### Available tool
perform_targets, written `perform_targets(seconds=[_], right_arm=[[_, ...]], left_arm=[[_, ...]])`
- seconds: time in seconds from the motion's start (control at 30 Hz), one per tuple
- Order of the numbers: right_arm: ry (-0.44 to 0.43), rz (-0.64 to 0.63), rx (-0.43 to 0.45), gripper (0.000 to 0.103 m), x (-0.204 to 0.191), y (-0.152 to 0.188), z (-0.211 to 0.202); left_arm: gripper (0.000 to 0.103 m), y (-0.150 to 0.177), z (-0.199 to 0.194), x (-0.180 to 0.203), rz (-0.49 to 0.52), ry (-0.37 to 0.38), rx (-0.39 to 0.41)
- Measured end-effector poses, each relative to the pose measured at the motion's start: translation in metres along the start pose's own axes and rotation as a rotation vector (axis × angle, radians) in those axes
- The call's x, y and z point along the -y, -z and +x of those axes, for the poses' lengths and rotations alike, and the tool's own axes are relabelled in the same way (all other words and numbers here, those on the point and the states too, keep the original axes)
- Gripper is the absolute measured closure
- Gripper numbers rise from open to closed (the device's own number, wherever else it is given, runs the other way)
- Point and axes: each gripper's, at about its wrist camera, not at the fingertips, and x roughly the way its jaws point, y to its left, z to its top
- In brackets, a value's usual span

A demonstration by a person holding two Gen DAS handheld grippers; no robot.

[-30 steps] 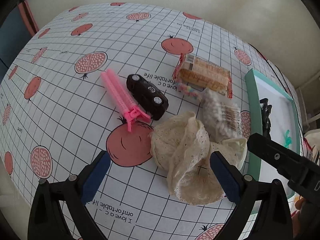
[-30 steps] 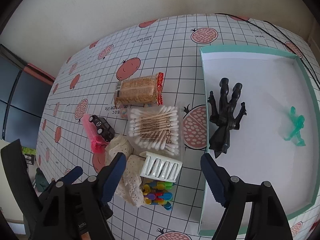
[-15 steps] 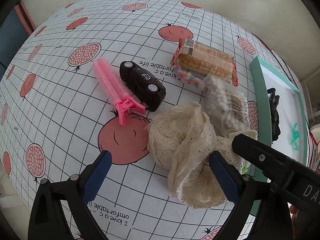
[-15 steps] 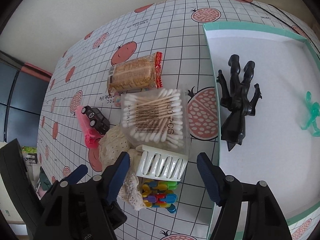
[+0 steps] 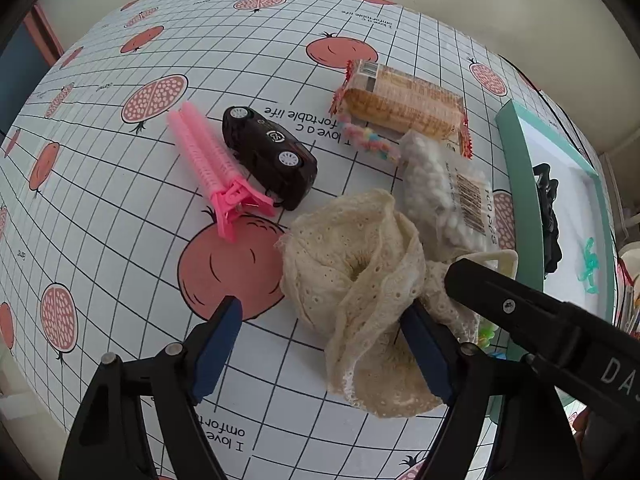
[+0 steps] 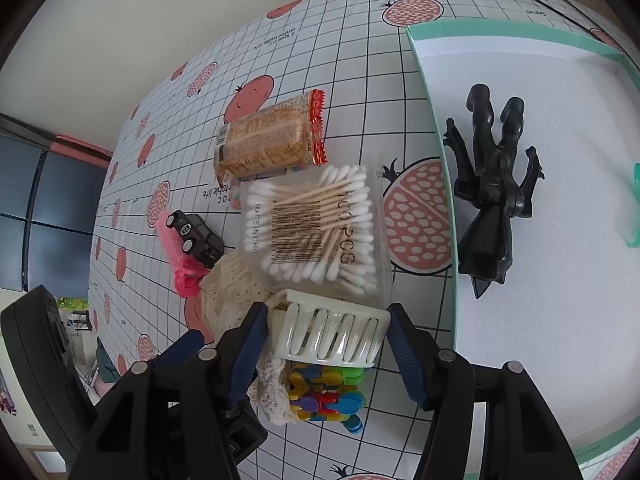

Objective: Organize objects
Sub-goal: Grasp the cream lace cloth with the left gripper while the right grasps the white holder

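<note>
Right gripper [image 6: 326, 338] open, jaws straddling white slotted plastic basket [image 6: 332, 332], not yet pinching. Basket light, stiff, slick; you'd best pinch short end walls. Left gripper [image 5: 324, 344] open, one finger against soft cream lace cloth [image 5: 360, 272].

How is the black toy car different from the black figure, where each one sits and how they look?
The black toy car lies on the tablecloth beside the pink clip; the black figure lies inside the teal-rimmed tray. The car is compact, with white wheels showing; the figure is all black, with spread limbs. Both are toys, and neither is held by a gripper.
</note>
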Motion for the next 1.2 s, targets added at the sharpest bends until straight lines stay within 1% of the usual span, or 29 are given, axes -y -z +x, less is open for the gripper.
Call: perform_targets(seconds=[0.17,0.23,0.4,0.57,0.63,0.7,0.9,1.1,1.2], right_arm=[[-0.001,-0.003,0.001,0.04,0.0,0.0,-0.001],[-0.004,-0.002,0.004,0.04,0.001,0.001,-0.002],[0.001,-0.011,0.011,0.041,0.0,0.001,-0.005],[0.006,-0.018,0.018,0.042,0.002,0.001,-0.011],[0.011,-0.02,0.022,0.043,0.003,0.001,-0.013],[0.013,-0.021,0.024,0.043,0.004,0.001,-0.015],[0.011,-0.019,0.029,0.043,0.006,0.001,-0.019],[0.012,-0.032,0.04,0.043,0.005,0.002,-0.027],[0.006,-0.024,0.049,0.043,0.008,0.001,-0.032]], left_arm=[[0.026,0.001,0.0,0.001,0.004,0.01,-0.003],[0.036,0.002,-0.001,0.002,0.004,0.032,-0.007],[0.046,0.004,-0.002,0.006,0.021,0.048,-0.011],[0.048,0.005,-0.002,0.007,0.025,0.051,-0.014],[0.055,0.005,-0.003,0.007,0.02,0.07,-0.018],[0.058,0.005,-0.003,0.007,0.015,0.079,-0.02],[0.072,0.006,-0.006,0.009,0.02,0.101,-0.017],[0.078,0.007,-0.011,0.012,0.037,0.116,-0.009],[0.08,0.003,-0.014,0.008,0.037,0.127,0.003]])
